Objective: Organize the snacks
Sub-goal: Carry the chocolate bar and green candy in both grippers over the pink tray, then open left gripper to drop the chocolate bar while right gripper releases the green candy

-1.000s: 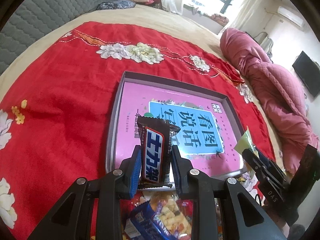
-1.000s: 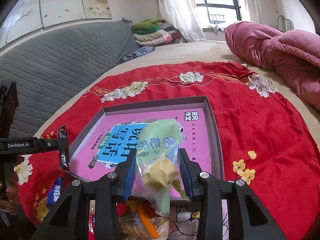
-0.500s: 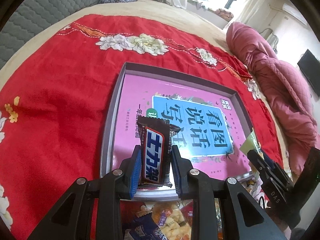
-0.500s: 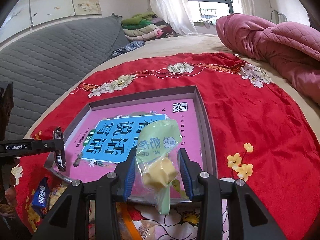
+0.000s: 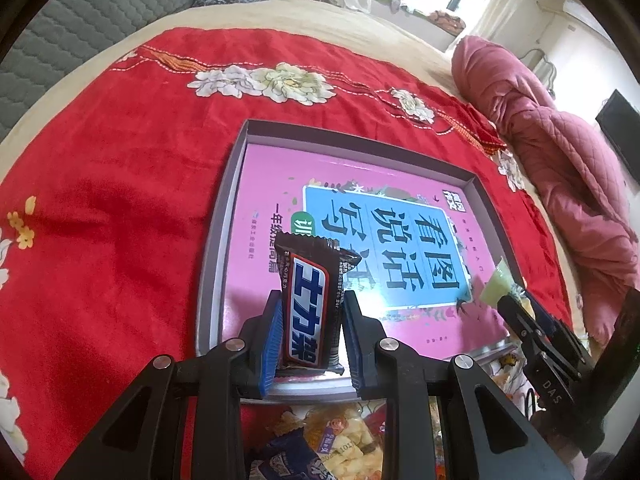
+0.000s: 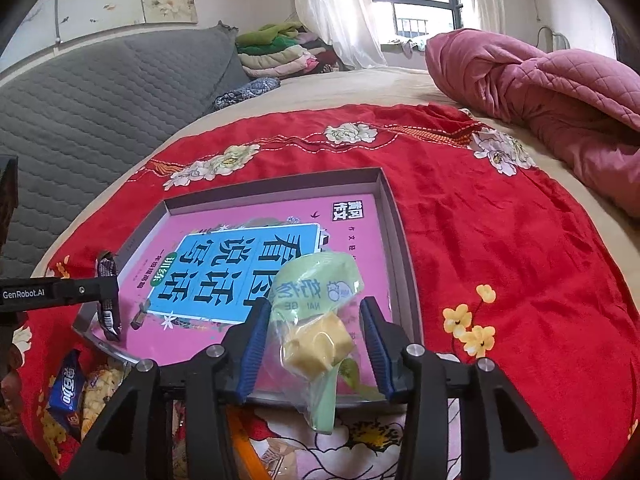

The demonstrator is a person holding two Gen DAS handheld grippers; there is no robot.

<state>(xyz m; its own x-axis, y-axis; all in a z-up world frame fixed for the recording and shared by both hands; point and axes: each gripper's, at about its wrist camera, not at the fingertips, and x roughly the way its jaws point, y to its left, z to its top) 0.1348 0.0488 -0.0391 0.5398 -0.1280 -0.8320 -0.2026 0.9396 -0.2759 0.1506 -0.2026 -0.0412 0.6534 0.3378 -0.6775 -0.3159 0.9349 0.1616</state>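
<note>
Landmark: grey tray (image 5: 216, 248) lying flat on a red flowered cloth (image 5: 112, 184); all places below are given from it.
Loose snacks: a small heap (image 5: 340, 440) just off the tray's near edge, puffed pieces in clear wrap and a blue packet (image 6: 66, 390) with white lettering too small to read.
Left claw (image 5: 310, 334): closed on a chocolate bar (image 5: 308, 300), over the tray's near edge; both blue pads (image 5: 270, 344) press the wrapper's sides.
Chocolate bar, axis: long axis upright, crimped top end pointing away over the tray; brown wrapper, blue band with white Chinese brand lettering running along its length.
Right claw (image 6: 316, 344): over the tray's near right part; jaws have just been opening, and a green packet (image 6: 320, 320) sits between them with a clear gap to the right pad (image 6: 376, 352). Whether the left pad still touches it I cannot tell.
Green packet, axis: long axis roughly upright, leaning, green printed top pointing up and away, clear lower end hanging below the pads; yellow cube inside; print reads "NAI GE" upside down.
Tray contents: one pink book (image 6: 248, 248) filling the floor, blue title panel with large black Chinese characters.
Beyond tray: a pink quilt (image 6: 540, 92) well to the far right, folded bedding (image 6: 276, 52) at the far end.
</note>
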